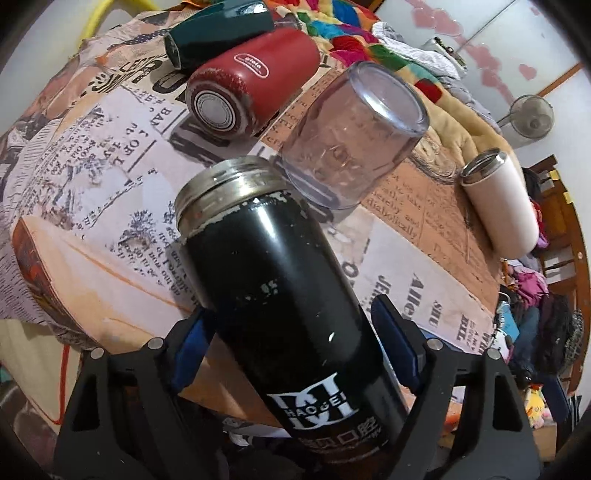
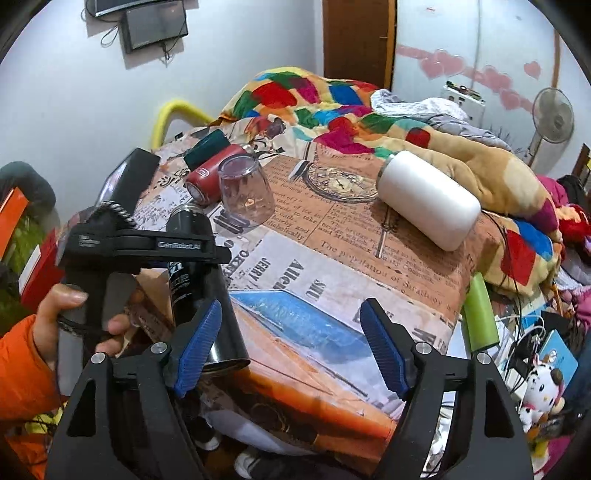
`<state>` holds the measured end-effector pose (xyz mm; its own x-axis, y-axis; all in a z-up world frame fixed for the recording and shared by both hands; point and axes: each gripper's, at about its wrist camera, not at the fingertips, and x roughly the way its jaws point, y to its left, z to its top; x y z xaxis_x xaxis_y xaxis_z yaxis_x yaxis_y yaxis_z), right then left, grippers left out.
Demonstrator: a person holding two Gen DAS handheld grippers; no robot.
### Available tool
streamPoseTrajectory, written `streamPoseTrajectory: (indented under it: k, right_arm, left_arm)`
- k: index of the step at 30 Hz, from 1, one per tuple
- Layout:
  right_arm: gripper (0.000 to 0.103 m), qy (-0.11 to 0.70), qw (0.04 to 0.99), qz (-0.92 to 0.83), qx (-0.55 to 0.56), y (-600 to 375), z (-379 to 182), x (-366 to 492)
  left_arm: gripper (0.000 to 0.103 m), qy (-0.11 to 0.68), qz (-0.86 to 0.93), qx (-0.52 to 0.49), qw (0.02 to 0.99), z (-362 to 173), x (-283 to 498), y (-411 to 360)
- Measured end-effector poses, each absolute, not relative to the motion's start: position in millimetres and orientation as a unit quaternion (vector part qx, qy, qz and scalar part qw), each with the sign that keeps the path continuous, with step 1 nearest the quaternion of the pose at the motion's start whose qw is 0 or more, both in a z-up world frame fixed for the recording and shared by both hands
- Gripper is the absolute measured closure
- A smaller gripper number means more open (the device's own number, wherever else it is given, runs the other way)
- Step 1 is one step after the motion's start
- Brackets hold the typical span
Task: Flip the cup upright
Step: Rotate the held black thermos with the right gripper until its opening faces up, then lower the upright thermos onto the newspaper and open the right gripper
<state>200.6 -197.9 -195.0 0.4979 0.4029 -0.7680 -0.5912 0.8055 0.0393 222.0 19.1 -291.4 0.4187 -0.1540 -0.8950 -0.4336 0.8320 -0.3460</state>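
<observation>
A black metal cup (image 1: 280,295) with a silver threaded rim lies between the fingers of my left gripper (image 1: 295,332), tilted with its rim pointing away and up. The blue pads (image 1: 395,343) flank its body, with a small gap showing on the right side. In the right wrist view the same cup (image 2: 201,280) hangs past the table's near left edge, held by my left gripper (image 2: 147,247). My right gripper (image 2: 291,343) is open and empty over the table's front edge.
On the newspaper-print tablecloth (image 1: 122,155) a clear plastic cup (image 1: 351,136) stands upside down, with a red cup (image 1: 251,81), a dark green cup (image 1: 218,29) and a white cup (image 1: 498,203) on their sides. A colourful quilt (image 2: 332,110) lies behind.
</observation>
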Motion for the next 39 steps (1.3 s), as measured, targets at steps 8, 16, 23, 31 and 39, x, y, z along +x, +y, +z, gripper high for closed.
streamPoseTrajectory:
  k: [8,16,23,31,39]
  right_arm:
    - [0.027,0.419,0.858,0.287,-0.077,-208.8,-202.2,195.8]
    - [0.027,0.411,0.866,0.279,-0.059,-216.0,-193.8,189.9]
    - [0.027,0.396,0.873,0.281,-0.052,-218.7,-184.3,184.4]
    - [0.027,0.382,0.881,0.277,-0.042,-223.1,-174.4,187.5]
    - [0.027,0.368,0.890,0.269,-0.018,-232.2,-163.6,195.9]
  left_arm:
    - [0.033,0.519,0.101,-0.274,0.803,-288.7,222.4,18.4]
    - [0.040,0.478,0.069,-0.202,0.852,-240.7,197.5,-0.4]
    - [0.040,0.408,0.051,-0.125,0.903,-180.5,164.7,-27.8]
    - [0.040,0.320,0.033,-0.066,0.945,-118.8,158.6,-51.6]
    - [0.040,0.301,0.022,-0.050,0.952,-99.3,198.1,-51.4]
